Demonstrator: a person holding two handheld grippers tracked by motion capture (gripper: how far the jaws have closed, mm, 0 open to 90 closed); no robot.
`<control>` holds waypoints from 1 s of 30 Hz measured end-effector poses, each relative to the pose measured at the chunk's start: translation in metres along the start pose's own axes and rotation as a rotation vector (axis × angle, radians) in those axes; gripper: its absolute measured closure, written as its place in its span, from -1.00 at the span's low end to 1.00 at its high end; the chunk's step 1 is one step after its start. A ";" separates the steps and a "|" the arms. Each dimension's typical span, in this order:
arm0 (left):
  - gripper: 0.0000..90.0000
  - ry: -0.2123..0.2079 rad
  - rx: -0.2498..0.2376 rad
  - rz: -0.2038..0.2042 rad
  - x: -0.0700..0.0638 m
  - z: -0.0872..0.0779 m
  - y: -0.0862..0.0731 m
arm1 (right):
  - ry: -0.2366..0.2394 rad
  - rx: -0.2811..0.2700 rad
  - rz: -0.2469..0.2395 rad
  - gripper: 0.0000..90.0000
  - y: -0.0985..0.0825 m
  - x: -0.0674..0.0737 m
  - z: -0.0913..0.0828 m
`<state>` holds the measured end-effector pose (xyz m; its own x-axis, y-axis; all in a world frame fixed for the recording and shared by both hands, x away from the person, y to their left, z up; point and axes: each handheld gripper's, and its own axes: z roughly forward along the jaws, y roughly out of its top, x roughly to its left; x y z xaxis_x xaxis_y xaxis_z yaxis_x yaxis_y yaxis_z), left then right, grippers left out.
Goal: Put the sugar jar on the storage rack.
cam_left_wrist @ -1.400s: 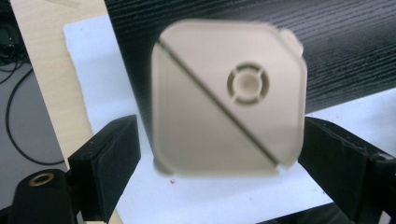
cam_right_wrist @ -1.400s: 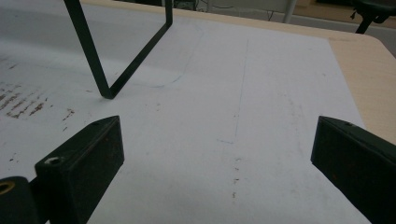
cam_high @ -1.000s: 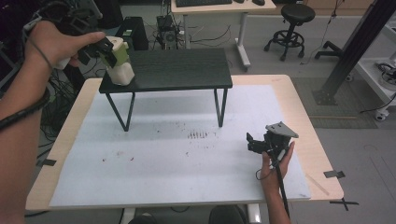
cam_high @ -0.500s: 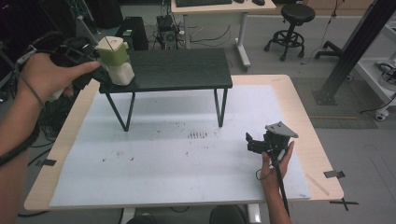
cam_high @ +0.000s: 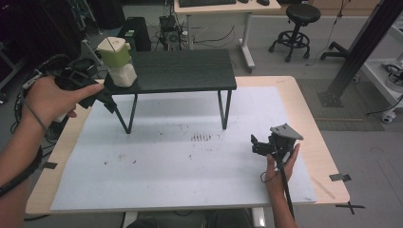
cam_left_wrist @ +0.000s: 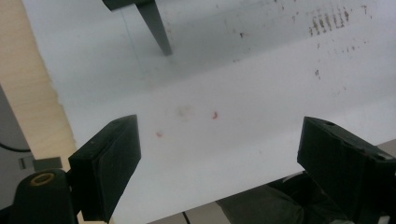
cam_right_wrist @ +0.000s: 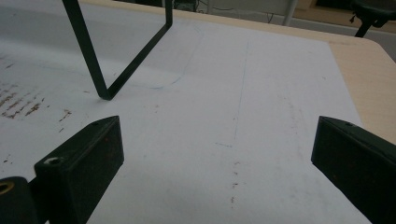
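Reporter: Juicer point(cam_high: 117, 61) stands at the left end of the black shelf point(cam_high: 190, 71), apart from both claws. Why?

Editor: Left claw point(cam_high: 107, 99) hangs released beside it; right claw point(cam_high: 259, 145) waits, spread, low over the table point(cam_high: 294, 85).

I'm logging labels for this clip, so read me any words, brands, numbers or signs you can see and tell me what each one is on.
None: no readable text in any view.
The green and white container on the black stand shows no label.
The dark marks on the white sheet are smudges, not writing.
The desk at the back holds things too small to read.
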<state>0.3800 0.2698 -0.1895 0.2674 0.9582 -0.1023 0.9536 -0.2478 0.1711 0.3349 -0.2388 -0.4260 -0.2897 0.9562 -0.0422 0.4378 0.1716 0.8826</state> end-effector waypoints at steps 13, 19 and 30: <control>-0.70 -0.004 0.031 0.014 -0.005 0.022 -0.018 | -0.001 0.004 -0.012 -0.94 0.001 0.002 0.000; -0.70 -0.008 0.043 -0.005 0.002 0.024 -0.024 | -0.010 0.005 -0.019 -0.94 0.001 0.003 0.000; -0.69 -0.003 0.048 0.003 0.002 0.022 -0.027 | -0.011 0.013 -0.036 -0.94 0.001 0.006 0.000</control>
<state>0.3581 0.2750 -0.2158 0.2704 0.9570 -0.1048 0.9583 -0.2571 0.1246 0.3339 -0.2330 -0.4255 -0.2958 0.9520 -0.0794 0.4386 0.2092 0.8740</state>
